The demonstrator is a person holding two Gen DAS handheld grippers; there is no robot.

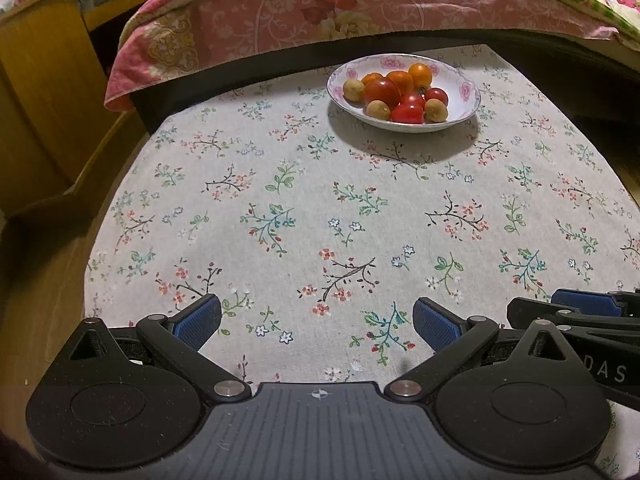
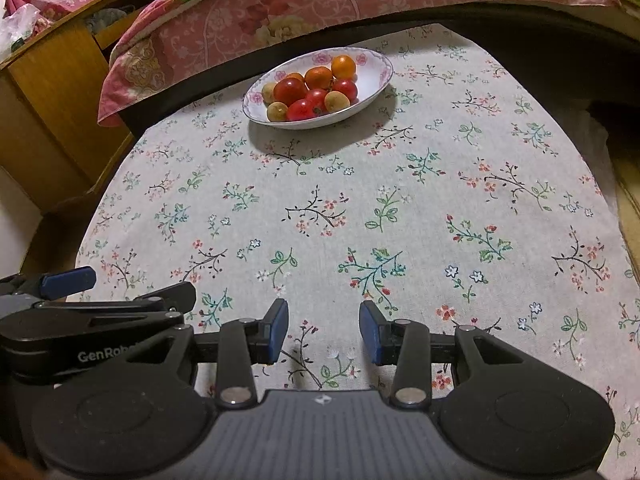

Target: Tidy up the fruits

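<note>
A white bowl with a pink flower rim stands at the far side of the table. It holds red tomatoes, small oranges and small yellow-brown round fruits. My left gripper is open wide and empty, low over the near part of the cloth. My right gripper is open and empty, beside it on the right. Each gripper shows at the edge of the other's view: the right one, the left one.
A floral tablecloth covers the table. A bed with a pink floral quilt lies behind the table. A wooden cabinet stands at the far left.
</note>
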